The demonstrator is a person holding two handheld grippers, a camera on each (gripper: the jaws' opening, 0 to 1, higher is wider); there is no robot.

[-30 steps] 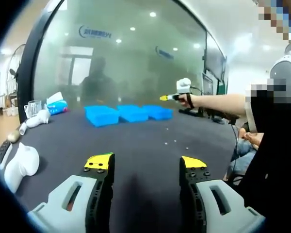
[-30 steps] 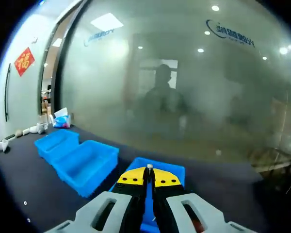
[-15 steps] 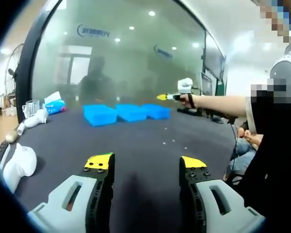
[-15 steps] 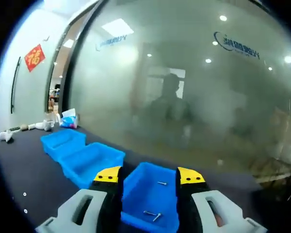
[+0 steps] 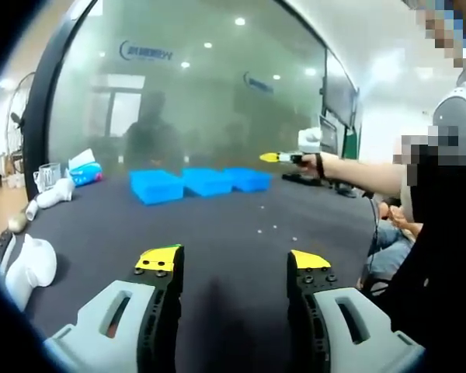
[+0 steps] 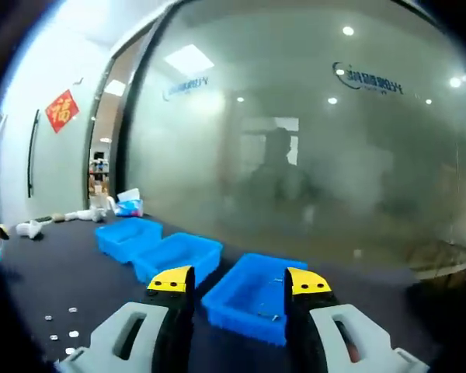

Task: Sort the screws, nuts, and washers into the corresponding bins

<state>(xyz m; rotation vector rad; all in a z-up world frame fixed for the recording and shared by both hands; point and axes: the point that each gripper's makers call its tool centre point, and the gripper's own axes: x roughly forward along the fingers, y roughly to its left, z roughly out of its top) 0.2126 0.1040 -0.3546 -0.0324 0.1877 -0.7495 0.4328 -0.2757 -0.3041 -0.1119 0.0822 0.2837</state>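
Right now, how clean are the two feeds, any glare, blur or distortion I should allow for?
Left gripper view: ceiling lights glare on the frosted glass wall, the blue bins are small and soft, and fisheye bends the edges. Right gripper view: the same glare and hazy reflections, the nearest bin fairly sharp, and small parts blurred near the rim.

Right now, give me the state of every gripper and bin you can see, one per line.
Left gripper: open, empty, above the dark table.
Right gripper: open, empty, before the nearest bin.
Nearest blue bin: upright, a small part lies inside.
Middle blue bin: upright, contents unclear.
Far blue bin: upright, contents unclear.
Loose small parts: scattered on the table.
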